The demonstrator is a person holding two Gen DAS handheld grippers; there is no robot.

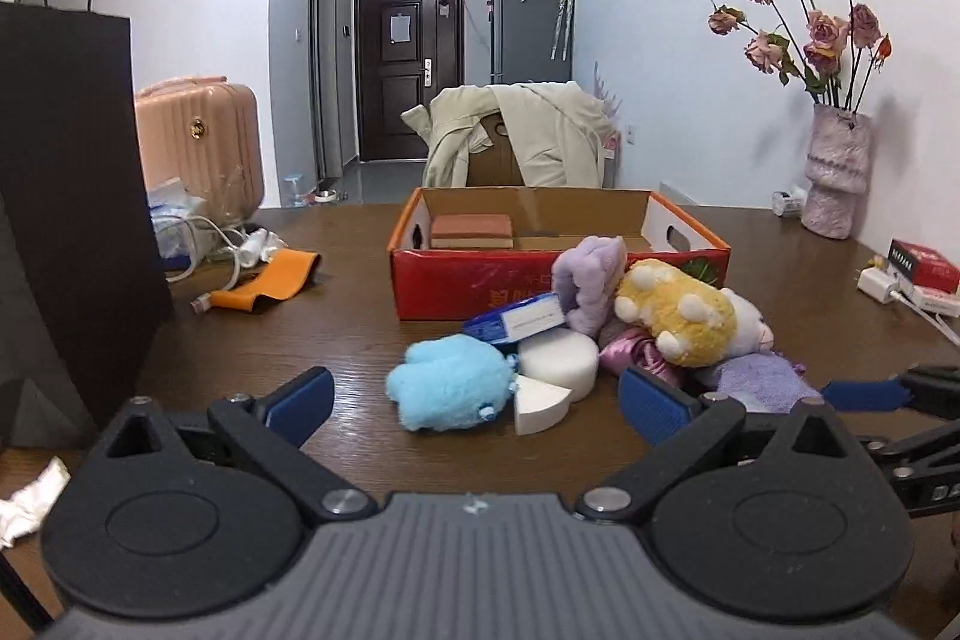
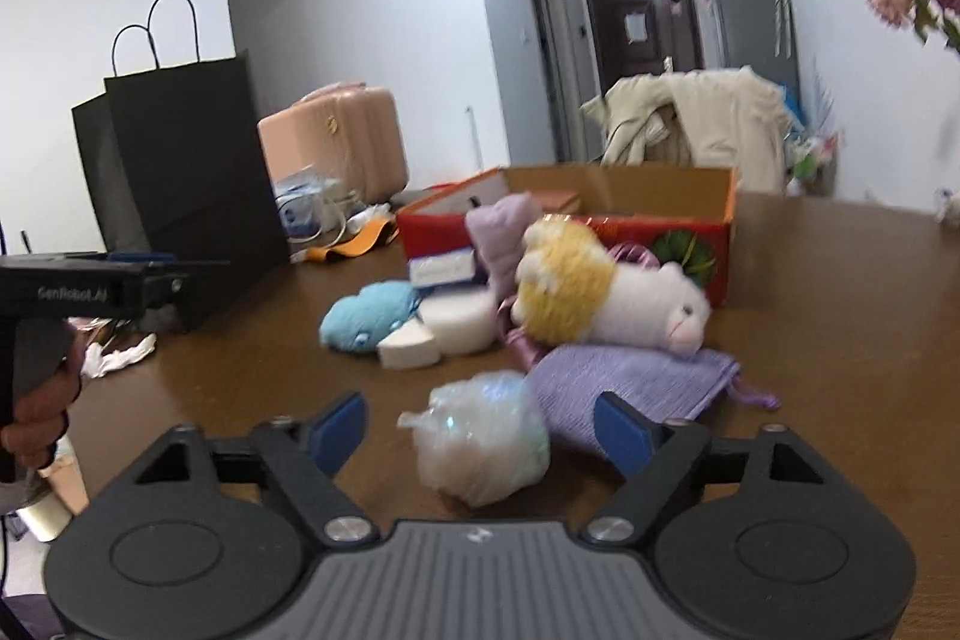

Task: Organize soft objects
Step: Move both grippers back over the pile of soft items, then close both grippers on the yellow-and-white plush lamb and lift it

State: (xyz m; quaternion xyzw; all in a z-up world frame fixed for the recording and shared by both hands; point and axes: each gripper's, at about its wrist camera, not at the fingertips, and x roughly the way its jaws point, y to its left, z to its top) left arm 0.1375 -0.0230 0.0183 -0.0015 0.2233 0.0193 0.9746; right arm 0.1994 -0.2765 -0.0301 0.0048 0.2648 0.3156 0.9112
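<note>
The left gripper [image 1: 474, 403] is held with its fingers [image 1: 300, 403] spread wide, nothing between them. The right gripper [image 2: 480, 427] is also held apart, apparently untouched by anything. A hand [image 2: 39, 400] is wrapped around the left gripper's handle.

White lettering "GenRobot.AI" stands on the side of the black handheld left gripper [image 2: 174, 271], seen in the right wrist view. Print on the red cardboard box [image 1: 468, 283] and the blue-and-white carton [image 1: 525, 319] is too blurred to read.
</note>
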